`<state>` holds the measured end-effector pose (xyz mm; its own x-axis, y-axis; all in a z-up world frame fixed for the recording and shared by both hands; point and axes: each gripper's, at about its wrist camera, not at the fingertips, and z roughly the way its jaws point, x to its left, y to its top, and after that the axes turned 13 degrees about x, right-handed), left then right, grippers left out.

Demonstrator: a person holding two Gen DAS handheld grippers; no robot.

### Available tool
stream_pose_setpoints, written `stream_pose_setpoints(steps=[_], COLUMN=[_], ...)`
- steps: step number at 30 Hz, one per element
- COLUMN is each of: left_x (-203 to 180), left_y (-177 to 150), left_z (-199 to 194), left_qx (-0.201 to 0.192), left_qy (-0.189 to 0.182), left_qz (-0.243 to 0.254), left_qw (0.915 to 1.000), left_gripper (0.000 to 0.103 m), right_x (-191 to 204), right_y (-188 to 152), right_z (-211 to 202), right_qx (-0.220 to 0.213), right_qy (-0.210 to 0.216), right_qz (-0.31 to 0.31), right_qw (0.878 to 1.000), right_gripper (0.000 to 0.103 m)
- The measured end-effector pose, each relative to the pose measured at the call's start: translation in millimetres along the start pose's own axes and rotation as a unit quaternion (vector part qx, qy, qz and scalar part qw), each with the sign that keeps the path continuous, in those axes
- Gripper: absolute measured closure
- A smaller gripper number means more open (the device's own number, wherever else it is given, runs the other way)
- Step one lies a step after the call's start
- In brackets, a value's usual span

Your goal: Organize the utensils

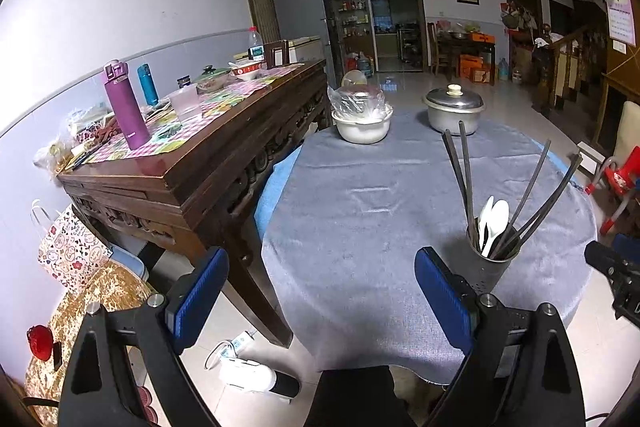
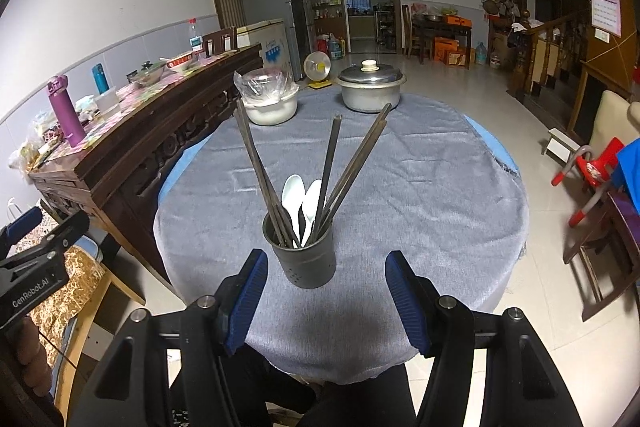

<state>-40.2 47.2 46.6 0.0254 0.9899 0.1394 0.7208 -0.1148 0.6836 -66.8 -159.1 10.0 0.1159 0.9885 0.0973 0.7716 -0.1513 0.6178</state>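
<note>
A dark metal utensil holder (image 2: 306, 255) stands near the front of the round table with the grey cloth (image 2: 420, 187). It holds several dark chopsticks (image 2: 332, 163) and two white spoons (image 2: 298, 203). My right gripper (image 2: 326, 291) is open and empty, just in front of the holder. In the left wrist view the holder (image 1: 490, 263) stands right of my left gripper (image 1: 320, 287), which is open and empty above the table's left front edge. The right gripper's body (image 1: 616, 275) shows at the right edge.
A lidded metal pot (image 2: 370, 87) and a white bowl covered in plastic (image 2: 270, 99) stand at the table's far side. A carved wooden sideboard (image 1: 192, 163) with bottles and dishes stands to the left. A red child's chair (image 2: 588, 167) stands to the right.
</note>
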Motion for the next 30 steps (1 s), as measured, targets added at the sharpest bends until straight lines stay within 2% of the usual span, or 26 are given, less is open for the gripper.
stream_pose_setpoints(steps=[19,30], left_x=[-9,-11], left_y=[8,25], left_z=[18,38], left_qx=[0.016,0.024], left_qy=[-0.008,0.005], left_qz=[0.000,-0.017], left_qw=[0.9998,0.9996], left_gripper=[0.009,0.009], right_x=[-25,-32], right_y=[20,32], right_z=[3,19], right_qx=[-0.004,-0.003], right_qy=[-0.022,-0.025], right_qz=[0.010,-0.022], right_qw=[1.000,0.999], right_gripper=[0.038,0.037])
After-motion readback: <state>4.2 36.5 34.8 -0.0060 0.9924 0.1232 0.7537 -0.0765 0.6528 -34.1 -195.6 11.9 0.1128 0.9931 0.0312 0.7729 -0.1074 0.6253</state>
